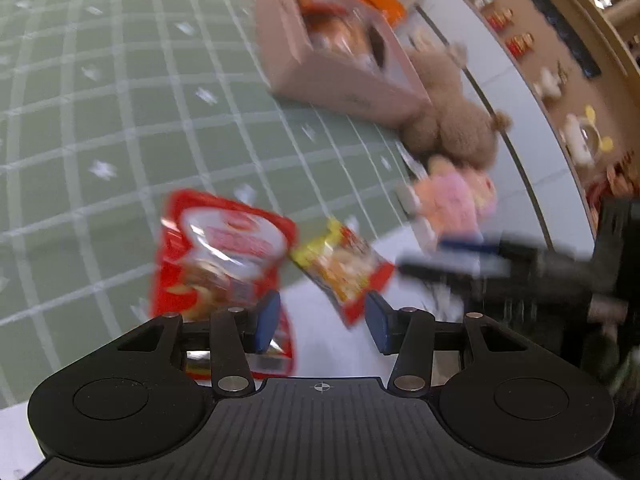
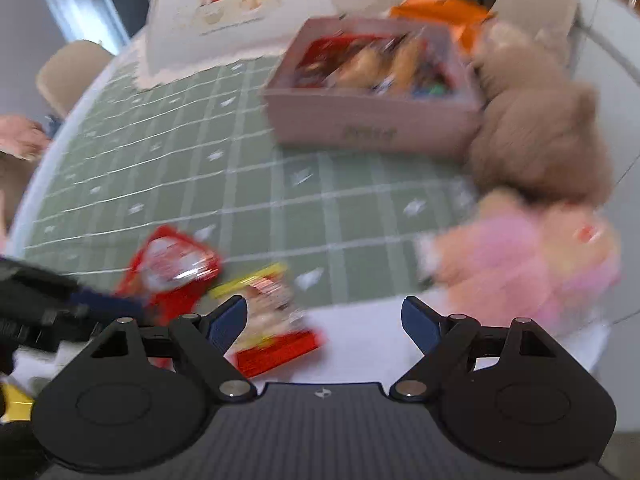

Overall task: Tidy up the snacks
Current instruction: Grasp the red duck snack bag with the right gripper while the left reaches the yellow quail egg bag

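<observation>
While the red snack bag [image 1: 224, 248] and yellow snack bag [image 1: 340, 264] lie side by side at the mat's [image 1: 120, 120] near edge, both claws (left [image 1: 322, 320], right [image 2: 324, 320]) hover wide, empty; the pink box [image 2: 372, 128] sits at twelve o'clock.

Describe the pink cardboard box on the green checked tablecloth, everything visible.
The pink cardboard box is rectangular, open-topped and low-walled, with faint gold lettering on its near side. It stands upright on the green checked tablecloth, already holding a jumble of red and orange snack packets. A brown plush bear leans against its right end. Neither gripper touches it.
</observation>
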Action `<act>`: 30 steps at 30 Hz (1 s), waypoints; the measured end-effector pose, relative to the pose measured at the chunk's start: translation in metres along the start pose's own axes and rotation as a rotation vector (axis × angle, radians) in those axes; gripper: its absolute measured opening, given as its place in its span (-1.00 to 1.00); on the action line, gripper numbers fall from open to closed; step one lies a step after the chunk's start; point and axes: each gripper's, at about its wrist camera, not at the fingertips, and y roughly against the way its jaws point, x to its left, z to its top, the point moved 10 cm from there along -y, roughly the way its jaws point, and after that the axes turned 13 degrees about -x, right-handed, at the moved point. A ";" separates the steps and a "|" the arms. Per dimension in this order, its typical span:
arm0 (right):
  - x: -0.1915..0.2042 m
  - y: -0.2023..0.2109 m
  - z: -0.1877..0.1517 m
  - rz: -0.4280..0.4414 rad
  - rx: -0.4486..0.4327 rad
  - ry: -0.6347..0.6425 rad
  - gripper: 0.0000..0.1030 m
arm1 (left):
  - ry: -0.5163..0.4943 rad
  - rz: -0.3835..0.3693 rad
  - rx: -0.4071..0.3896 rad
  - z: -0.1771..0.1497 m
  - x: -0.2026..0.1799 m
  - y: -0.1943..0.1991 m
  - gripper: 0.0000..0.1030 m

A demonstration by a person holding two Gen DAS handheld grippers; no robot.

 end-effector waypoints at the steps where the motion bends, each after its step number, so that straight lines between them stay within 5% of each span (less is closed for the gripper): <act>1: 0.012 -0.003 -0.004 0.034 0.017 -0.016 0.65 | 0.006 0.033 -0.045 0.009 0.010 0.011 -0.02; 7: 0.099 -0.031 -0.009 0.169 0.078 0.005 0.65 | 0.074 0.283 -0.285 0.047 0.079 0.078 -0.03; 10: 0.123 -0.054 -0.014 0.129 0.144 -0.036 0.65 | 0.113 0.351 -0.329 0.047 0.100 0.098 -0.03; 14: 0.142 -0.081 -0.019 0.029 0.164 -0.019 0.84 | 0.105 0.365 -0.343 0.038 0.099 0.105 -0.03; 21: 0.157 -0.107 -0.004 -0.044 0.061 0.272 0.83 | 0.091 0.368 -0.328 0.025 0.093 0.099 -0.03; 27: 0.096 -0.109 0.035 -0.134 -0.017 0.306 0.72 | 0.059 0.356 -0.302 0.024 0.084 0.091 -0.03; 30: 0.063 -0.087 0.045 -0.090 -0.037 0.264 0.69 | 0.057 0.318 -0.272 0.021 0.076 0.078 -0.03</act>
